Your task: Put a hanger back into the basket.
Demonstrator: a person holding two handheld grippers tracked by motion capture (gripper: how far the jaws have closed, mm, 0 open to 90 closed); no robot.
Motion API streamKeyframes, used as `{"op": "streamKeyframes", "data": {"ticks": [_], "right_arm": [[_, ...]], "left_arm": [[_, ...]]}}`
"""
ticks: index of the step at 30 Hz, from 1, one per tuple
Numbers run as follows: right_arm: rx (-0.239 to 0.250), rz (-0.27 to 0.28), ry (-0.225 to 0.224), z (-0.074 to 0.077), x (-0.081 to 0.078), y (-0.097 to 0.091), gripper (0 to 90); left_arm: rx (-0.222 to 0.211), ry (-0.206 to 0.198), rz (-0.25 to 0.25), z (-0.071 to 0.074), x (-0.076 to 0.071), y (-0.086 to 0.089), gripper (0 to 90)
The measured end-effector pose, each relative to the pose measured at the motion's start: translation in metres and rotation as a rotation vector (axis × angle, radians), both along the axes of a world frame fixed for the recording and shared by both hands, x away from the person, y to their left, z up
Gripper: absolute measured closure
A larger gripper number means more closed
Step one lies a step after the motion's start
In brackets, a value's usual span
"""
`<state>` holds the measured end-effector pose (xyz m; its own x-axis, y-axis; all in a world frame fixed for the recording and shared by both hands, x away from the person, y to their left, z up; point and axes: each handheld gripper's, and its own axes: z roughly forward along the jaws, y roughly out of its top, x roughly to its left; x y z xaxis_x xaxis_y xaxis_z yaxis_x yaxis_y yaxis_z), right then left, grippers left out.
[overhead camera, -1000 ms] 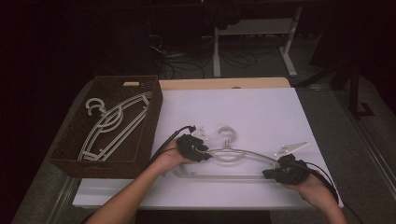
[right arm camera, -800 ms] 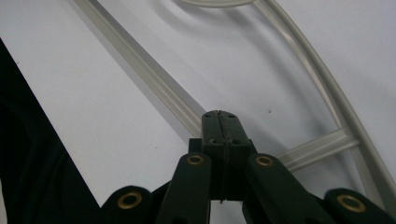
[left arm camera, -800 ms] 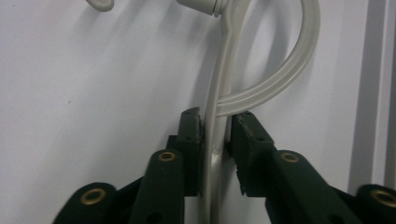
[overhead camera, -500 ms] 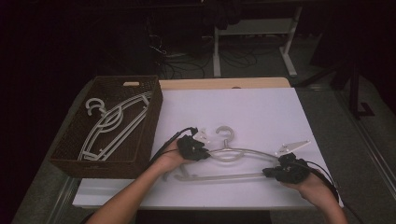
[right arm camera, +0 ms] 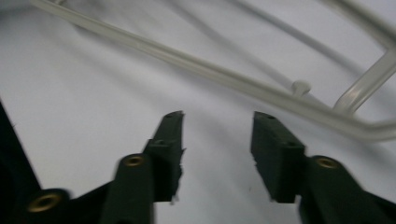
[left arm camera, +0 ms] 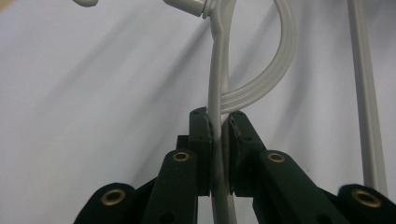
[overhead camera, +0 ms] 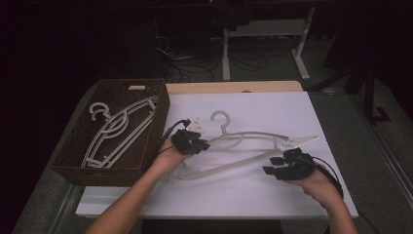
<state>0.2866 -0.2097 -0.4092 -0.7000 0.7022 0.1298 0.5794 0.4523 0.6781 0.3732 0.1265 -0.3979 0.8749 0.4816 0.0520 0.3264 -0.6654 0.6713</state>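
One pale grey plastic hanger (overhead camera: 253, 146) on the white table (overhead camera: 272, 200), between the two hands: thin ribbed bars, a curved shoulder bar above, a straight lower bar below, a small open hook at the top. Long axis roughly across the table from left to right, the right end slightly farther from the person than the left; hook toward the far edge, opening to the left. Left end seemingly raised off the surface, a shadow beneath the lower bar. Left gripper (overhead camera: 191, 141) at the left shoulder of the hanger; in the left gripper view (left arm camera: 218, 135), jaws narrow and pressed on a thin grey bar (left arm camera: 215, 93) that runs straight up between the pads, a ribbed curved section just beside it; closing just completed. Right gripper (overhead camera: 280, 165) near the right end, just below the lower bar; in the right gripper view (right arm camera: 217, 135), jaws apart at a moderate width, nothing between the pads, the hanger bars (right arm camera: 196, 65) lying ahead of the tips; opening just carried out. Dark woven basket (overhead camera: 160, 122) at the left of the table, touching its edge. Count: one hanger on the table, further white hangers (overhead camera: 117, 131) in the basket, apparently two, exact number hard to tell; one basket; two grippers.
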Motion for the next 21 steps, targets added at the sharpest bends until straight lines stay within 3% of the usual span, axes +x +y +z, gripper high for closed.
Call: {"op": "streamKeyframes", "data": {"ticks": [4, 11, 17, 21], "right_arm": [[0.005, -0.018, -0.036, 0.001, 0.009, 0.009, 31.3], [0.035, -0.047, -0.067, 0.001, 0.021, 0.015, 17.8], [0.017, -0.08, -0.101, -0.005, 0.025, 0.017, 9.3], [0.028, -0.086, -0.099, -0.008, 0.025, 0.015, 5.1]], "left_arm": [[-0.001, -0.019, 0.045, 0.024, 0.004, 0.004, 81.8], [-0.007, -0.069, 0.087, 0.07, 0.013, 0.017, 81.7], [-0.022, -0.104, 0.103, 0.103, 0.02, 0.041, 81.7], [-0.045, -0.116, 0.131, 0.12, 0.025, 0.064, 81.7]]}}
